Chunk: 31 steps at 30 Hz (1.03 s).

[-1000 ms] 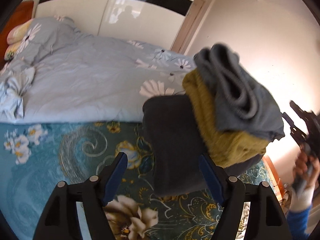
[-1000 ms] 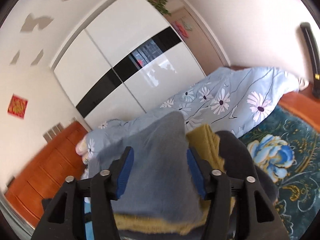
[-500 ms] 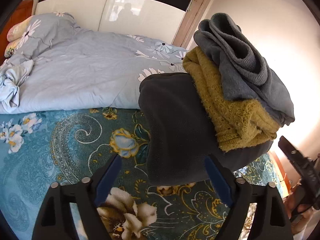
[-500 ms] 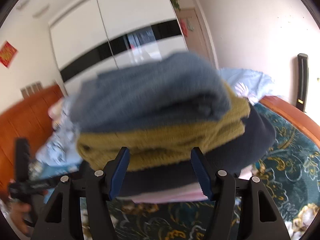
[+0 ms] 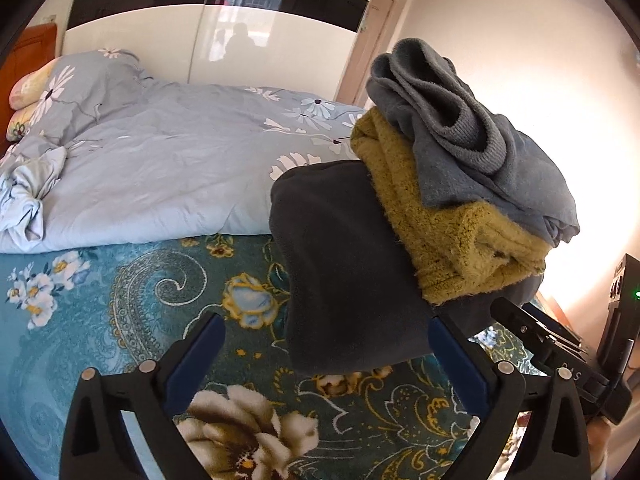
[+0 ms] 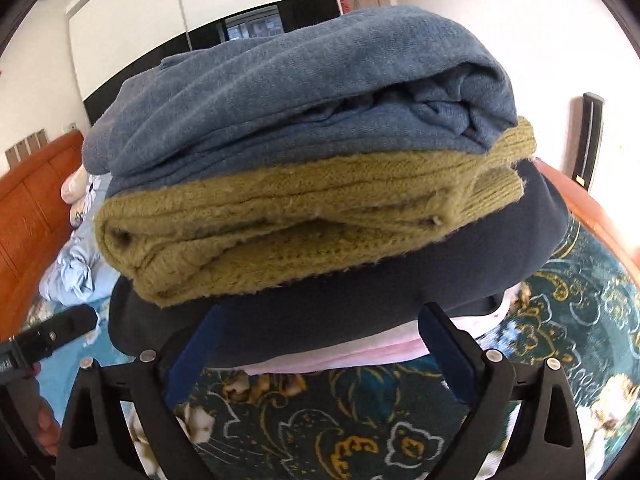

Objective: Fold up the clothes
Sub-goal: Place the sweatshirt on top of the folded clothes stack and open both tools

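Observation:
A stack of folded clothes sits on the bed: a grey-blue sweater [image 6: 304, 92] on top, an olive knit sweater [image 6: 304, 224] under it, a dark navy garment [image 6: 400, 292] below, and a pink garment [image 6: 360, 354] at the bottom. The same stack shows in the left wrist view, with the grey-blue sweater [image 5: 472, 144], the olive sweater [image 5: 448, 220] and the navy garment [image 5: 348, 264]. My right gripper [image 6: 320, 348] is open, its fingers at the base of the stack. My left gripper [image 5: 324, 356] is open at the navy garment's near edge. Neither is closed on cloth.
A teal floral bedspread [image 5: 132, 292] covers the near bed. A rumpled light-blue floral duvet [image 5: 160, 148] lies behind. A white and black wardrobe [image 5: 208, 24] stands at the back. An orange wooden headboard [image 6: 28, 216] is at the left.
Both grippers have come closer to the stack, which now looms larger. The right gripper swung round to face the stack's side at its base. The stack itself has not moved.

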### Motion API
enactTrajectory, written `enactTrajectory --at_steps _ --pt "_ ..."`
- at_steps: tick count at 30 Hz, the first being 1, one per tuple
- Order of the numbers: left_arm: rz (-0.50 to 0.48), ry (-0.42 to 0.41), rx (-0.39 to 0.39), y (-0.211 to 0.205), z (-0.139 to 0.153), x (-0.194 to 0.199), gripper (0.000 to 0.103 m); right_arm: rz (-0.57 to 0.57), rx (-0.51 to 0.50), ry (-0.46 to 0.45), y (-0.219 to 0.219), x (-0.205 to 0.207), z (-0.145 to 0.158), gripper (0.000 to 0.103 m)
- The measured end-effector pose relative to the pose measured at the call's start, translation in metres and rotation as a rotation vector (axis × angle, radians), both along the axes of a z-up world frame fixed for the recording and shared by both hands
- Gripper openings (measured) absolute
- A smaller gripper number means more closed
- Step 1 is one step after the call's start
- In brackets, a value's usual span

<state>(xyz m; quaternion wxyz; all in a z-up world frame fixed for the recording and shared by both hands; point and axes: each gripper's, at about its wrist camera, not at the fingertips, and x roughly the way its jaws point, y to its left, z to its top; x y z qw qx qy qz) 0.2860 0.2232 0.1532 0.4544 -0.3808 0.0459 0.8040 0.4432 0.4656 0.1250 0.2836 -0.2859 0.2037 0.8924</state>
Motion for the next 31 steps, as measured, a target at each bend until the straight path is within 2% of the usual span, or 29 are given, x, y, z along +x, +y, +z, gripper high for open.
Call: enactTrajectory --at_steps 2,5,9,13,17,22,31 --pt "0.009 0.011 -0.008 0.0 0.001 0.001 0.103 -0.01 -0.004 -0.01 -0.004 -0.001 0.0 0.102" --pt "0.024 0.029 -0.022 -0.001 0.002 0.003 0.103 -0.032 0.049 -0.044 -0.016 -0.005 0.006 0.103" --pt "0.046 0.105 -0.075 0.003 0.005 0.008 0.103 -0.047 0.068 -0.063 -0.021 -0.009 0.007 0.103" --pt "0.029 0.112 -0.064 0.003 0.008 0.009 0.103 -0.057 0.045 -0.089 -0.023 -0.017 0.004 0.103" --pt "0.015 0.118 -0.055 0.004 0.009 0.009 0.103 -0.079 0.069 -0.118 -0.03 -0.02 0.009 0.103" --pt "0.025 0.16 -0.043 0.003 0.012 0.012 0.103 -0.054 0.037 -0.124 -0.032 -0.026 0.011 0.103" --pt "0.035 0.167 -0.051 0.001 0.011 0.009 0.103 -0.054 0.046 -0.131 -0.036 -0.033 0.025 0.103"
